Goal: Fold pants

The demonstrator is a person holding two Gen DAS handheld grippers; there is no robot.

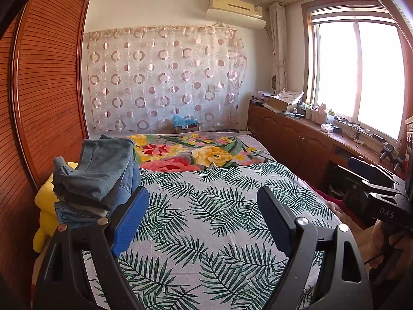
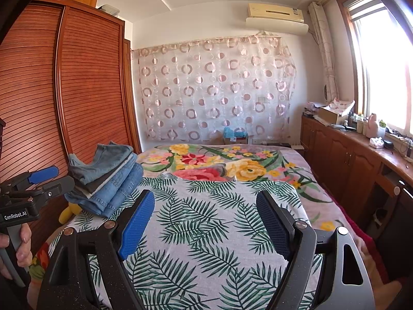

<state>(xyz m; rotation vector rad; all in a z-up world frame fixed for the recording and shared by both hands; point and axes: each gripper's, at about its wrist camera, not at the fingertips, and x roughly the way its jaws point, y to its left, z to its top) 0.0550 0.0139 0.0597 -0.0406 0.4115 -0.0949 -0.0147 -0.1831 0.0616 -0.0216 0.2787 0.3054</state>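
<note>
A stack of folded blue jeans (image 1: 98, 175) lies on the left side of the bed (image 1: 219, 206), and shows in the right wrist view (image 2: 108, 178) too. My left gripper (image 1: 204, 217) is open and empty, held above the leaf-print cover, with its left finger just right of the stack. My right gripper (image 2: 206, 219) is open and empty above the same cover, right of the stack. The right gripper also shows at the right edge of the left wrist view (image 1: 371, 178), and the left gripper at the left edge of the right wrist view (image 2: 49, 178).
A wooden slatted wardrobe (image 1: 46, 98) stands close on the left. A yellow soft toy (image 1: 46, 206) lies under the stack's left side. A low wooden cabinet (image 1: 296, 134) with clutter runs under the window on the right. A floral blanket (image 1: 196, 152) covers the bed's far half.
</note>
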